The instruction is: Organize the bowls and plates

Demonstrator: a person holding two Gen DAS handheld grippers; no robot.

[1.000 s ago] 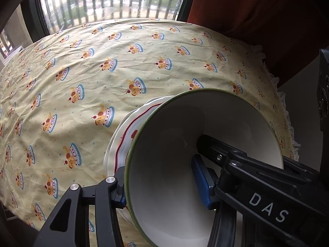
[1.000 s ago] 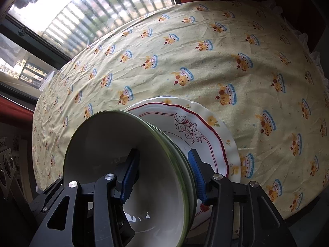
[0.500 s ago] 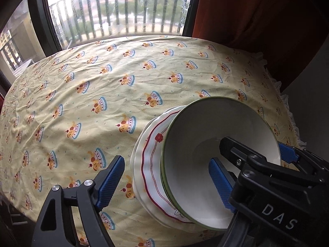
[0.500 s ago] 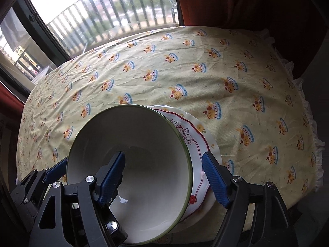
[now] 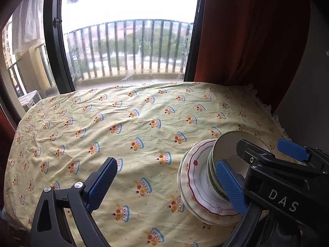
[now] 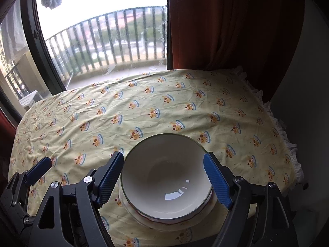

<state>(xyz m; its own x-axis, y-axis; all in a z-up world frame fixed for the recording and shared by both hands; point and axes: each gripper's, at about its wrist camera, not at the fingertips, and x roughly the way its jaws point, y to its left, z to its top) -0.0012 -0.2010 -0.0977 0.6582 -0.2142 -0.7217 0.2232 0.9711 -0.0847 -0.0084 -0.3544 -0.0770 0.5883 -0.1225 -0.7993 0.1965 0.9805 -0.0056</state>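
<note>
Stack built: bowls (image 6: pixel 166 177) nested on the plates (image 5: pixel 197 183), both claws empty.
Stack sits at the near edge of the tablecloth (image 6: pixel 144 107), bowls centred on the plates, likely for stability. Right gripper (image 6: pixel 163 177) hangs above the stack, jaws apart, straddling the top bowl without touching. Left gripper (image 5: pixel 166 183) is just left of the stack, jaws wide, holding nothing.

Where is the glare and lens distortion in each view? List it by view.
Left wrist view: the window sky is blown out to white, and the fisheye bends its frame and the tablecloth edge. Right wrist view: the same overexposed sky, dark corners, and bright reflections on the inner floor of the bowl.
</note>
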